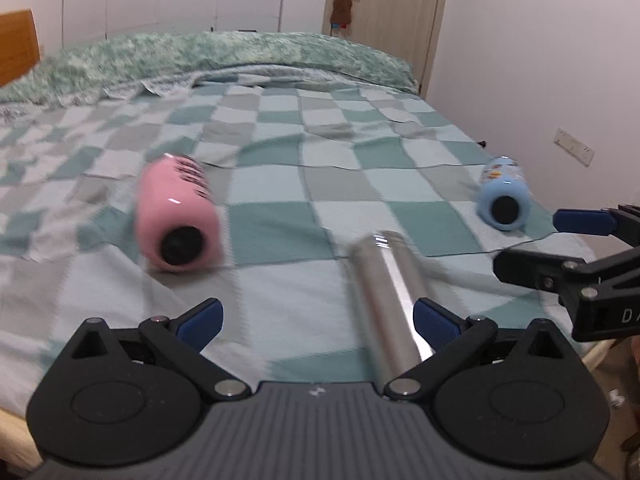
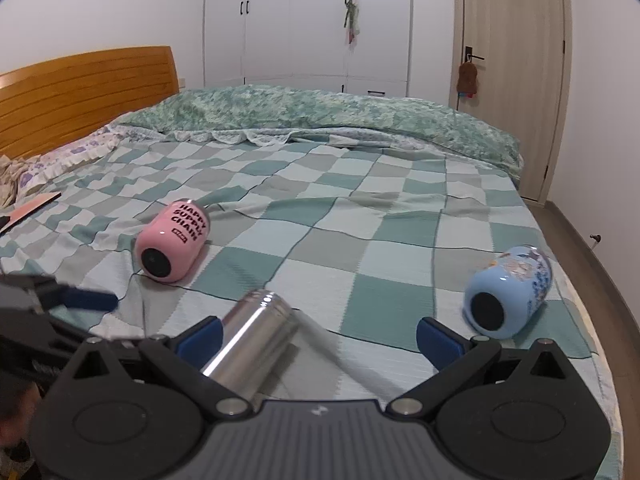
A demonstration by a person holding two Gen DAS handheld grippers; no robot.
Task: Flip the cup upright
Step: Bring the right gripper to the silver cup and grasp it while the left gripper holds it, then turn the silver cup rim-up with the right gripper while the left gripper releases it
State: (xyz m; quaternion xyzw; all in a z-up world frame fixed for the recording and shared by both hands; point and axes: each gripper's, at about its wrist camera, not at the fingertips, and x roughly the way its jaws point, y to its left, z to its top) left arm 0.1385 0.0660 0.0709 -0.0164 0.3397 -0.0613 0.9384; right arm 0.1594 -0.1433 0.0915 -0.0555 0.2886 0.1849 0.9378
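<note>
Three cups lie on their sides on the checked bedspread. A pink cup [image 1: 178,216] [image 2: 172,246] with black lettering lies at the left. A steel cup [image 1: 386,300] [image 2: 256,332] lies in the middle, close to both grippers. A light blue cup [image 1: 503,194] [image 2: 508,292] lies at the right. My left gripper [image 1: 318,320] is open and empty, with the steel cup beside its right finger. My right gripper [image 2: 318,336] is open and empty, with the steel cup beside its left finger. Each gripper shows in the other's view: the right gripper [image 1: 560,240], the left gripper [image 2: 92,300].
A rumpled green quilt [image 2: 320,116] lies across the far side of the bed. A wooden headboard [image 2: 84,92] stands at the left. The bed's right edge [image 2: 592,280] drops to the floor just past the blue cup. A door [image 2: 516,60] and wardrobes [image 2: 304,20] stand behind.
</note>
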